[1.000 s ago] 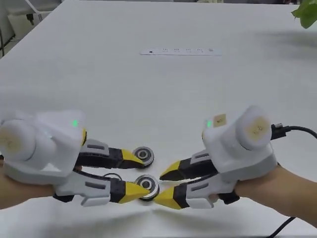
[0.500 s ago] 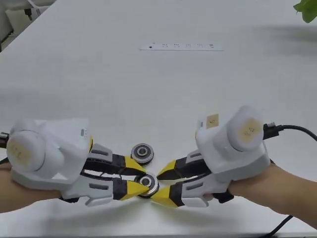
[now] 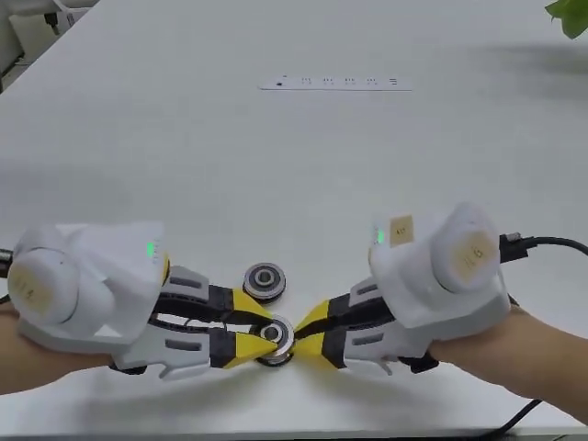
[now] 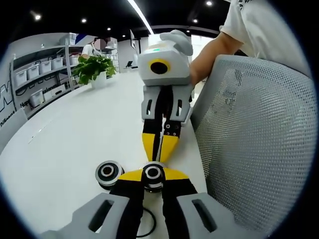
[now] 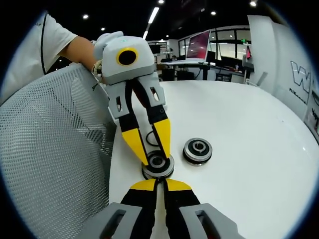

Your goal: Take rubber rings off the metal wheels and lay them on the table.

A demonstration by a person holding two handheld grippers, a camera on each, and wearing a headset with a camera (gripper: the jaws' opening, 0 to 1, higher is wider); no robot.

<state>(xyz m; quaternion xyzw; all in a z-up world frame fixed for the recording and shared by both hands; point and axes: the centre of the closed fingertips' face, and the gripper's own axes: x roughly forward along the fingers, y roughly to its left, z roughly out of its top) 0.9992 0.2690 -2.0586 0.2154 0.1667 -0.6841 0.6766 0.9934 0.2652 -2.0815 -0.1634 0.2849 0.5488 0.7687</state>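
Nearest, grippers: two, each a white hard-plastic shell with black jaws ending in yellow wedge tips. They face each other tip to tip, low on the surface (image 3: 294, 184).
left gripper (image 3: 264, 333): jaws clamped on the near wheel (image 5: 158, 164), one tip on either side.
right gripper (image 3: 300, 333): jaws together, tips against that wheel's rim; I cannot tell whether they pinch a ring there.
wheels: two, round, shiny metal with dark bands and a dark hub.
near wheel: flat on the surface between the two grippers.
far wheel (image 3: 265, 278): flat on the surface just beyond, apart from both grippers.
rubber ring (image 5: 152, 139): one counted, a thin black loop lying loose on the surface between the left gripper's jaws, behind the near wheel.
cable (image 3: 551, 243): one, black, running off the back of the right gripper.
surface: one, white, smooth, matte.
power strip (image 3: 335, 84): one, long, flat, white, well beyond the wheels.
plant (image 3: 571, 16): green leaves at the far right corner.
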